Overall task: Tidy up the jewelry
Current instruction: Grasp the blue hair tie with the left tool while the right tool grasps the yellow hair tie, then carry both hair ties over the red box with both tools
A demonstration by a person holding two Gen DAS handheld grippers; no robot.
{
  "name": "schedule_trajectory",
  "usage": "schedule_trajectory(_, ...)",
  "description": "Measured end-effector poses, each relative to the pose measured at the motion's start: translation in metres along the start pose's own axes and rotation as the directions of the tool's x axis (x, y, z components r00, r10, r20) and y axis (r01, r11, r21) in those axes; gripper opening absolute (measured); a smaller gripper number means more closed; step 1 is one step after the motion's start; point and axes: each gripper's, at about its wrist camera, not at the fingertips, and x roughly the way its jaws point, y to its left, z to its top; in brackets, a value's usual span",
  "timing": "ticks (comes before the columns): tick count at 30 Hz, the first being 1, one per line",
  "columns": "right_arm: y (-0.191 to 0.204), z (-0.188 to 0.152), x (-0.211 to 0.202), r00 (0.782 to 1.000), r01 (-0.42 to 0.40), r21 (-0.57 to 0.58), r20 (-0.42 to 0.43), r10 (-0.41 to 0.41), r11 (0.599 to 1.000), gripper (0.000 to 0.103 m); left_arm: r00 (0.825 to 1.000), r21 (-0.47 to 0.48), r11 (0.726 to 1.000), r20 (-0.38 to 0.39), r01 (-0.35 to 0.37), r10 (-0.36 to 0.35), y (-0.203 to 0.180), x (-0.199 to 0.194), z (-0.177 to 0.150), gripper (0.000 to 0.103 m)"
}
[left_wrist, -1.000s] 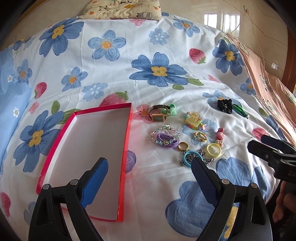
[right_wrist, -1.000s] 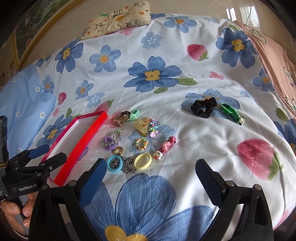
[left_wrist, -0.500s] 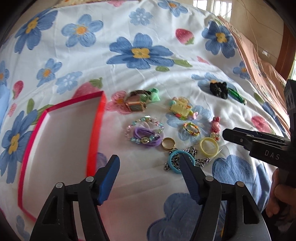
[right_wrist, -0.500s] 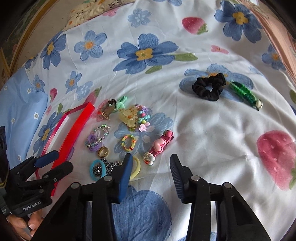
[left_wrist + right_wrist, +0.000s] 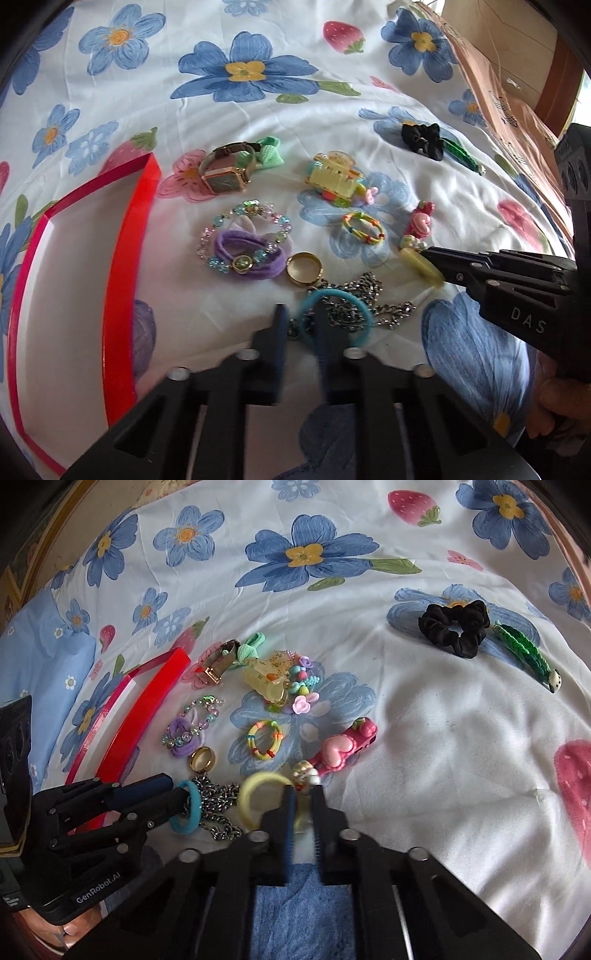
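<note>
A: Left wrist view had the blue hair ring (image 5: pixel 334 317) right at the tips of the left hand-held gripper (image 5: pixel 300 325). The jaws stood nearly together across the ring's near rim, one finger outside the loop and one inside. I judged it clamped on the band, though blur kept me from being certain.

B: And the right hand-held gripper (image 5: pixel 303 812)?

A: Same idea. Its jaws were pinched on the near edge of the yellow hair ring (image 5: pixel 258 797), which lay just ahead of its fingertips on the bed sheet (image 5: pixel 424 738).

B: How would you have done the step well?

A: Lift straight up and slowly. The blue ring lay on top of the silver chain (image 5: pixel 362 299), so a fast pull could have dragged the chain along. The yellow ring touched the pink clip (image 5: pixel 341 751) at its far side, so it needed clearing first.

B: Which way did they point?

A: Both rings lay flat, so neither had a real heading. The blue one looked slightly stretched, its long axis running across the left hand-held gripper's fingers.

B: And the destination?

A: The red box (image 5: pixel 125 258) sat open, to the left of the left hand-held gripper and close by. The gold ring (image 5: pixel 304 267) lay just beyond the blue ring.
</note>
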Motion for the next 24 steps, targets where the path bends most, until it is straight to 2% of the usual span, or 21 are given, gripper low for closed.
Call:
schedule_trajectory(1,0.0,-0.001,-0.001,1.0,-0.004,-0.002,0.0,0.004,1.0,0.002,1.0,-0.001,1.0,0.004,0.001,-0.001,0.0,-0.001,0.0,0.008)
schedule_trajectory(16,0.025,-0.001,-0.034,0.997,-0.037,-0.036,0.065,0.039,0.999,0.001,0.995,-0.074,0.997,0.103,0.014,-0.007,0.019,-0.071,-0.026,0.008)
schedule_trajectory(21,0.044,0.003,-0.04,0.995,-0.053,-0.067,0.082,0.059,0.996,0.001,0.992,-0.134,0.989,0.115,0.06,-0.045,0.038,-0.087,-0.033,0.008)
schedule_trajectory(24,0.054,0.003,-0.041,0.994,-0.059,-0.087,0.086,0.067,0.994,0.001,0.994,-0.144,0.988,0.106,0.051,-0.035,0.045,-0.09,-0.038,0.008)
